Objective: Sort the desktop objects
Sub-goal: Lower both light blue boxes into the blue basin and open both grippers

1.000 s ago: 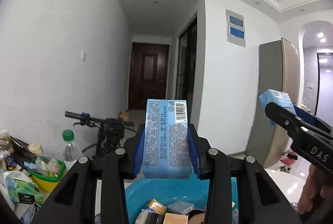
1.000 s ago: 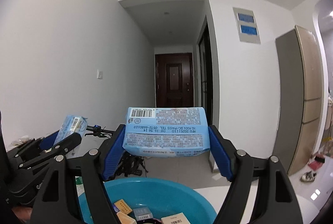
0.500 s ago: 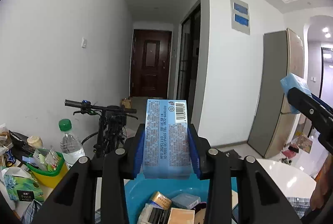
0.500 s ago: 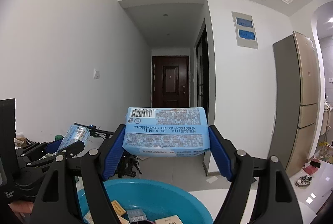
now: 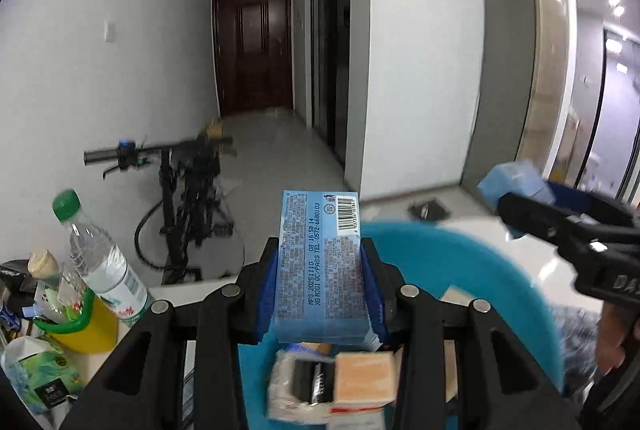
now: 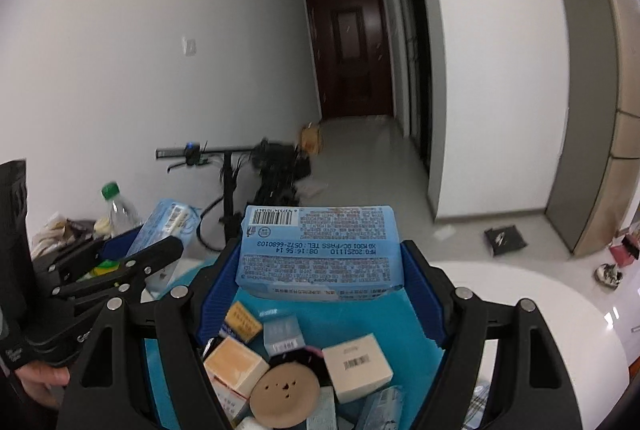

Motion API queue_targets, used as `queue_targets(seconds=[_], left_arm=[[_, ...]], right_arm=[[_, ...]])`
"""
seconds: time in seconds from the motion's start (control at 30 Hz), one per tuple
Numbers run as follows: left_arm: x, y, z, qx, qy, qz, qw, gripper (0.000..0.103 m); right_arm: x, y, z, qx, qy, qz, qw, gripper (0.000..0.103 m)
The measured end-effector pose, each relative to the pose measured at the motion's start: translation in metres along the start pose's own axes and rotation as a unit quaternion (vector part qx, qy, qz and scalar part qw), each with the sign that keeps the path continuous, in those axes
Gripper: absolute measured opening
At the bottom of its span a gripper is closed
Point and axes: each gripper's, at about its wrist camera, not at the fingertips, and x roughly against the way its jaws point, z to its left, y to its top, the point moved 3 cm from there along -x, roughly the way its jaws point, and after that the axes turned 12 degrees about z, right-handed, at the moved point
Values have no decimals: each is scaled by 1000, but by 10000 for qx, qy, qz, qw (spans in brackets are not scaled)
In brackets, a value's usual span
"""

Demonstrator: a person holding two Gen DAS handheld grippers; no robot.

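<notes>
Left wrist view: left gripper [image 5: 322, 290] clamped on a light-blue plastic wipes packet [image 5: 322, 270] standing on end, barcode at the top, blue pads pressed against both long sides. Held over the near rim of a round blue plastic basin [image 5: 472, 262]. In the basin below the packet, a white-wrapped dark item and a peach-coloured small box [image 5: 362, 376], both blurred. At left on the table, a yellow cup with a green rim [image 5: 86, 322] stuffed with sachets, a clear water bottle with a green cap [image 5: 102, 262] just beside it, and a green-patterned tissue pack [image 5: 36, 378] nearer the lens. At right, the right gripper [image 5: 516, 204] seen side-on — a second light-blue packet at its tips, a hand [image 5: 610, 342] under it.

Right wrist view: right gripper [image 6: 320, 270] closed on a light-blue wipes packet lying crosswise [image 6: 320, 254], print upside down, blue pads against its short ends. Directly beneath, the basin with small cartons — a cream cube box with a barcode [image 6: 358, 366], a tan round disc with holes [image 6: 286, 394], possibly a lid, and a yellow flat box [image 6: 242, 322]. At left, the left gripper with its own upright packet [image 6: 166, 226], above the basin's left rim. White table [image 6: 540, 306] to the right.
</notes>
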Motion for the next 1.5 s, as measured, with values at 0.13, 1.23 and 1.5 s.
queue_targets(seconds=[0.13,1.23,1.5], left_arm=[[-35,-3,13,232,-207,605,9977,40],[-112,-31,-6,-253,-306,1985,9793,43],[-95,-27,-9,-206,-136,1769,9839,65]], right_arm=[[-19,-3,-3,67,40,324,9994,76],[-70,-25,6,556,85,1629,9850,76],[-79,-29,12,684,9,1735,9825,76]])
